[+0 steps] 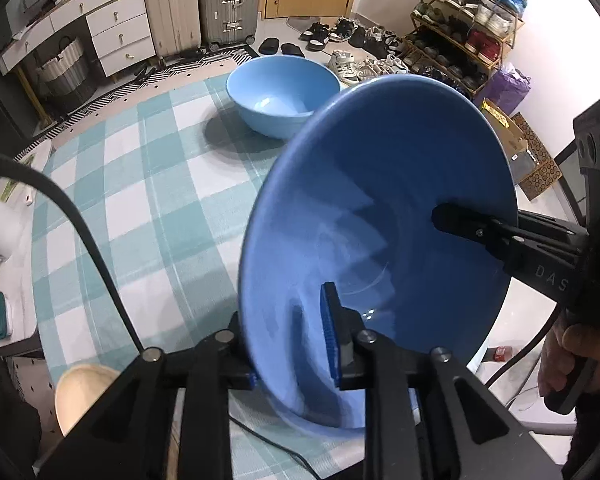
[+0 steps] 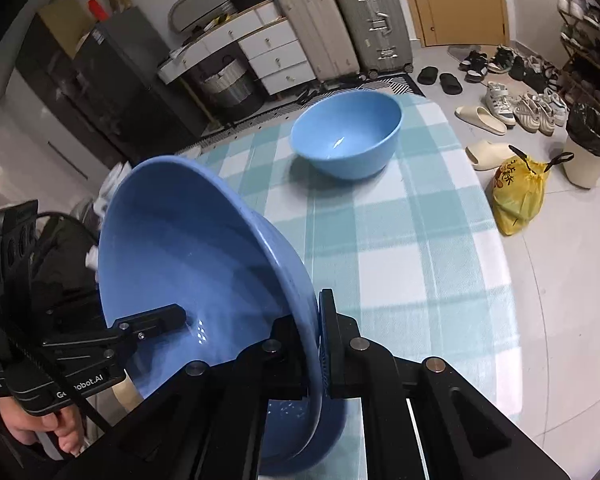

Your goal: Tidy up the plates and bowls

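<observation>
Checked tablecloth (image 2: 400,240) covers the round table. Nearest, the left gripper (image 1: 290,344) and right gripper (image 2: 314,350) each clamp opposite rims of a dark blue bowl (image 1: 380,208), tilted in the air. Farther off sits a light blue bowl (image 2: 346,134). Carrying is underway; nesting them likely needs levelling first.

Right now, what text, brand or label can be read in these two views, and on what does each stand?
"DAS": right gripper body, cut off by the frame edge.
"G...obot.AI": left gripper body, middle letters hidden by a cable.
Red characters on the yellow bag: too blurred to read.
Print on the yellow box by the shoe rack: too small to read.
Big bowl and small bowl: no text.
</observation>
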The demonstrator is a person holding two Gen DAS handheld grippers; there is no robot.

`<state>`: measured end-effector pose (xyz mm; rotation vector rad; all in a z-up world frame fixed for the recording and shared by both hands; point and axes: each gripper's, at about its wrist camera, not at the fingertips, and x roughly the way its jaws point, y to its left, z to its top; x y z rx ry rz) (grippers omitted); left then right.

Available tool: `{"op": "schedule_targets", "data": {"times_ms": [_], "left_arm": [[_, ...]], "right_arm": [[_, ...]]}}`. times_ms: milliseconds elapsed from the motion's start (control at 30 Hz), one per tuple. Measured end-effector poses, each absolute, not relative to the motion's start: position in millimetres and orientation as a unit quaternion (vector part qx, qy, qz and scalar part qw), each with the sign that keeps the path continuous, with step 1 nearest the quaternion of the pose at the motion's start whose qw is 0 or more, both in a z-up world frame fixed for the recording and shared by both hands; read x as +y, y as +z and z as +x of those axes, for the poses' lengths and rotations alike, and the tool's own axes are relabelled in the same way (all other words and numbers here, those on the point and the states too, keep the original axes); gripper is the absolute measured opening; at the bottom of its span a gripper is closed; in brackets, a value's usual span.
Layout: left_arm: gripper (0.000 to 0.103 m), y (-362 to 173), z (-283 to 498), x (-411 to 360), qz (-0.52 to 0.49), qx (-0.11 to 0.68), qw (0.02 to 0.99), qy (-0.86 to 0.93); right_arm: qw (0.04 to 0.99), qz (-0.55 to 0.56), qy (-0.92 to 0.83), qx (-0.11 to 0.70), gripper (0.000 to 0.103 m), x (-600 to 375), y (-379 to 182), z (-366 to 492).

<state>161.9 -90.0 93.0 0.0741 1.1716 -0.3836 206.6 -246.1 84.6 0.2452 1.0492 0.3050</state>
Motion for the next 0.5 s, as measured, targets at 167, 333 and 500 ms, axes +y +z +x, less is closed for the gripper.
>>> {"op": "schedule_targets", "data": {"times_ms": [167,333,500], "left_arm": [[0.023,68.7,145.6,-78.7,0.023,0.562,0.808,-0.174],[0.023,52.8,128.2,-72.4,0.018,0.56,0.81,-0.171],[0.023,42.2,114.0,-75.6,0.044,0.546,0.822,-0.157]], "right_arm": [[0.838,0.118,0.149,0.512,0.005,-237.1,56.1,191.4],[0.832,0.117,0.158,0.519,0.005,-230.0,36.8,179.8],[0.831,0.105,0.153,0.525,0.005,-226.7,24.9,177.3]]}}
